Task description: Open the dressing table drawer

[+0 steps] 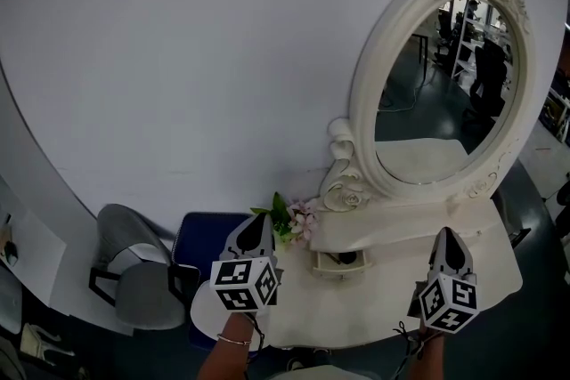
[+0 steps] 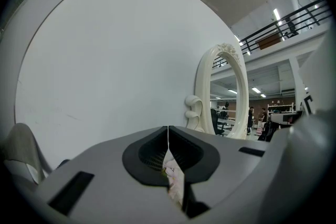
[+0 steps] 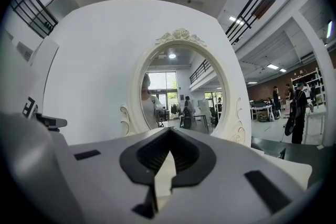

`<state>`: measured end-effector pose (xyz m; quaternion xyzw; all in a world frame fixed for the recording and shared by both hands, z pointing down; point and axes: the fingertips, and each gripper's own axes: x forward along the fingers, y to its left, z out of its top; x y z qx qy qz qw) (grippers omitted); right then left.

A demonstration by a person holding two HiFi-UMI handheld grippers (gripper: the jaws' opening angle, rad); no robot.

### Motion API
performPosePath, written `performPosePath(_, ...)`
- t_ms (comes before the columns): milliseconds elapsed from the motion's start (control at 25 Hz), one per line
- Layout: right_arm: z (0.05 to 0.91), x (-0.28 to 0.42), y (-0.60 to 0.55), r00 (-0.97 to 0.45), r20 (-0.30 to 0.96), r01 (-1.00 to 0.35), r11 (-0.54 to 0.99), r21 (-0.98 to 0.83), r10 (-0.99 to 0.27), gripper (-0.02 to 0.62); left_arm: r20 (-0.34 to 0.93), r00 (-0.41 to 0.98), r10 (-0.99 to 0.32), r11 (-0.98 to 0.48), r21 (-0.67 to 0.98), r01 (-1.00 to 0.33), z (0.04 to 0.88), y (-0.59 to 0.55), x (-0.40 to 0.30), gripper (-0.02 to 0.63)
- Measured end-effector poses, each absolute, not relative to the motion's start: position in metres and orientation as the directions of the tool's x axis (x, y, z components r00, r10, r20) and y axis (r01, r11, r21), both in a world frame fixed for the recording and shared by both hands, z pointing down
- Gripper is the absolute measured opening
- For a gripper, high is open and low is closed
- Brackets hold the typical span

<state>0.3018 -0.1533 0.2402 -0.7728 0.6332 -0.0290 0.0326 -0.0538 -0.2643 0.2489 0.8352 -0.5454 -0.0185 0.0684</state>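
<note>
A white tabletop (image 1: 383,316) with an oval mirror (image 1: 441,93) stands against a plain white wall (image 1: 196,67). A grey chair (image 1: 134,280) is at its left, and flowers (image 1: 289,222) lie by the mirror's base. The drawer (image 1: 338,262) sits under that base, between the left gripper (image 1: 262,222) and the right gripper (image 1: 446,236), apart from both. Both pairs of fingers are closed on nothing.

**Both grippers level, jaws closed**

The left gripper (image 1: 260,220) hangs over the left end of the dressing table (image 1: 374,316), the right gripper (image 1: 445,234) over its right half. Both point toward its back with jaws together, gripping nothing. The left forearm (image 1: 230,356) and right forearm (image 1: 427,359) enter at its front edge.
</note>
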Motion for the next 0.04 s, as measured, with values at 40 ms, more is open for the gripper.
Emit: performPosePath(40, 0.2412, 0.3019, -0.1532, 0.197, 0.006, -0.977, -0.197, -0.087, -0.98, 0.005, 0.045, 0.404, -0.914, -0.395, 0.135, -0.909, 0.2494, -0.2645, -0.0537, 0.021)
